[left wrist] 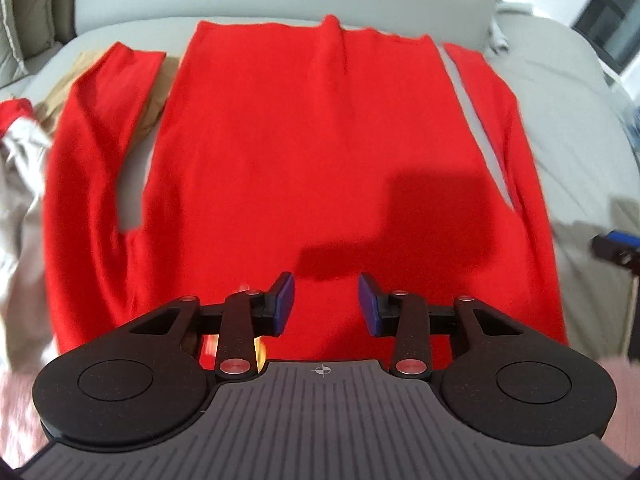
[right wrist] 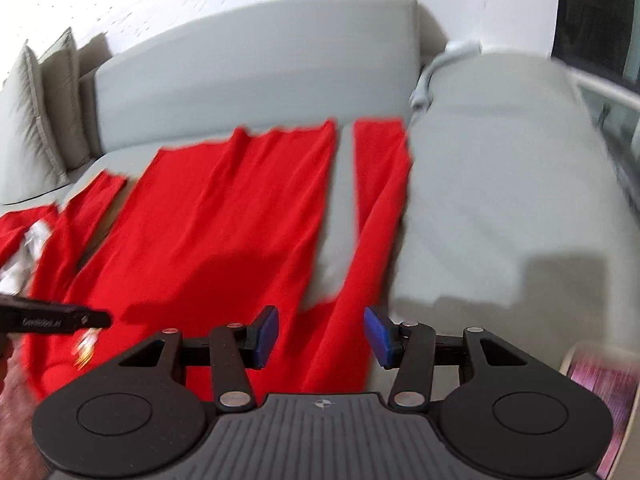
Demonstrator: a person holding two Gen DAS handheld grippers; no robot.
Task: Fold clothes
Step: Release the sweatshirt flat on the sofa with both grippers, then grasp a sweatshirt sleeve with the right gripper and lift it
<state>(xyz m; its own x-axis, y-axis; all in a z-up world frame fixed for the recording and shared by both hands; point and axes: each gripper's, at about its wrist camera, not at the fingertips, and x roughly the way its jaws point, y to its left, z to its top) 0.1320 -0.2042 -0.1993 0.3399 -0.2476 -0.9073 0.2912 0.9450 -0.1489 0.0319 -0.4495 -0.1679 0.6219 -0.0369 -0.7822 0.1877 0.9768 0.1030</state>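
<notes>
A red long-sleeved shirt (left wrist: pixel 300 140) lies spread flat on the grey sofa seat (left wrist: pixel 580 140), its hem towards the sofa back. One sleeve (left wrist: pixel 92 140) lies along its left side and the other sleeve (left wrist: pixel 512 160) along its right. My left gripper (left wrist: pixel 326 284) hovers over the near middle of the shirt, open, with nothing between its blue pads. In the right wrist view the shirt (right wrist: pixel 224 220) stretches away, and my right gripper (right wrist: pixel 320 316) stands open above the near end of the right sleeve (right wrist: pixel 376 200). Each gripper shows at the edge of the other's view.
A tan cloth (left wrist: pixel 68 96) and a red-and-white garment (left wrist: pixel 20 128) lie to the left of the shirt. Cushions (right wrist: pixel 40 120) lean at the back left. A pale blue cloth (right wrist: pixel 440 68) sits by the sofa back. Bare grey seat (right wrist: pixel 500 200) spreads to the right.
</notes>
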